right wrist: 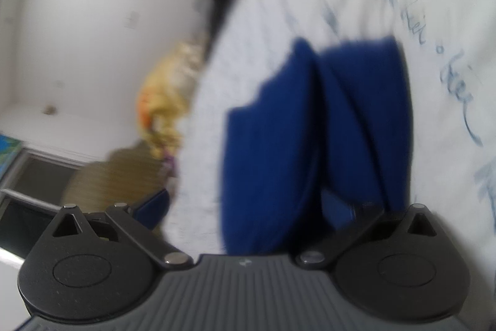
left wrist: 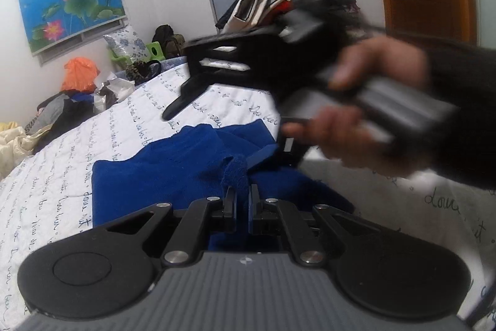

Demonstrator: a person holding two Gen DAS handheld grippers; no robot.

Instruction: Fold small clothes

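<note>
The blue cloth [left wrist: 186,172] lay on the white bed cover [left wrist: 62,191], and my left gripper [left wrist: 242,194] was pinched shut on a bunched bit of its edge. I thought I should hold tight and pull slow and flat, so the fold would come out neat. My right gripper [left wrist: 186,82] looked open in the left view; its own blurry view hid its fingers.

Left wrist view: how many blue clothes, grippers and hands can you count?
Blue fleece clothes on the quilt: 1
Black two-finger grippers: 2, the left gripper pinching the cloth, and the right gripper, blurred
Bare hands: 1
Total: 4
</note>
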